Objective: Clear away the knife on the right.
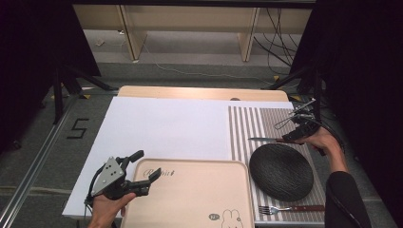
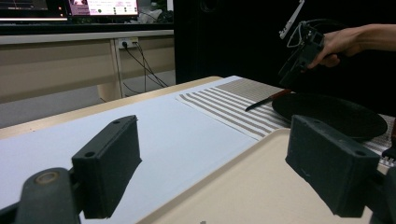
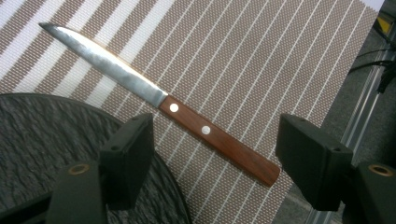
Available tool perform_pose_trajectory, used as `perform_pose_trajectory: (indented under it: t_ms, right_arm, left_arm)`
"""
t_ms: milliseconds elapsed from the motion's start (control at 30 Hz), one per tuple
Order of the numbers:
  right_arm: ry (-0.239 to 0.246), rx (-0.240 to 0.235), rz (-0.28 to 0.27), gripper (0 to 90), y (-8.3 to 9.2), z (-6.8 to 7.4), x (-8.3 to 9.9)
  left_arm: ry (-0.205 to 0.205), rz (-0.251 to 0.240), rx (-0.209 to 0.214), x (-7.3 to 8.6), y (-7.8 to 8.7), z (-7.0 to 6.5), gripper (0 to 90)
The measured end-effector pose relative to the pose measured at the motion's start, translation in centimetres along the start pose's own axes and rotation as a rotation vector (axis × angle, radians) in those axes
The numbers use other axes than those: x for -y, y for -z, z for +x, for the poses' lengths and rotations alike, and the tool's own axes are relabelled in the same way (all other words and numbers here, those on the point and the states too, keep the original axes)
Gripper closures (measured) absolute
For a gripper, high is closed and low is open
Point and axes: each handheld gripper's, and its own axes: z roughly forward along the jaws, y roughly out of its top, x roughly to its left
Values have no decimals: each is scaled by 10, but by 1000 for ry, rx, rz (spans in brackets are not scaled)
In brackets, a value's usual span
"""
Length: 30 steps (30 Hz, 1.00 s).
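Knife (image 1: 266,139) on the striped mat (image 1: 247,128) at the desk's far right, just beyond the black plate (image 1: 281,171); the right hand-held gripper (image 1: 295,135) hovers over its handle. Left hand-held gripper (image 2: 215,168), wide open and empty, waits at the near tray (image 2: 243,186). Right hand-held gripper (image 3: 215,154) has open jaws astride the brown riveted handle, not yet touching it, blade pointing far-left.

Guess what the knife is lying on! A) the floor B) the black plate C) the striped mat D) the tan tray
C: the knife, with its wooden handle, lies flat on the striped mat, just beside the black plate and not on it.
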Motion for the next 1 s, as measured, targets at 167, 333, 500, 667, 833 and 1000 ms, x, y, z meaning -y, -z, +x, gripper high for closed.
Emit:
perform_pose_trajectory:
  t_ms: [167, 333, 500, 667, 833, 1000]
  right_arm:
    - [-8, 2, 43, 299, -3, -1, 0]
    - [-7, 10, 44, 309, -6, 0, -3]
    - [20, 10, 73, 317, -8, 1, -6]
    - [37, 27, 117, 316, -14, 2, -10]
    - [50, 28, 123, 320, -17, 2, -11]
    - [61, 34, 139, 328, -22, 1, -13]
  left_arm:
    - [-1, -1, 0, 0, 0, 0, 166]
    - [3, -6, 1, 0, -1, 0, 166]
    - [1, -3, 1, 0, 0, 0, 166]
    - [-2, -3, 0, 0, 1, 0, 167]
    - [0, -1, 1, 0, 0, 0, 167]
    - [1, -1, 0, 0, 1, 0, 169]
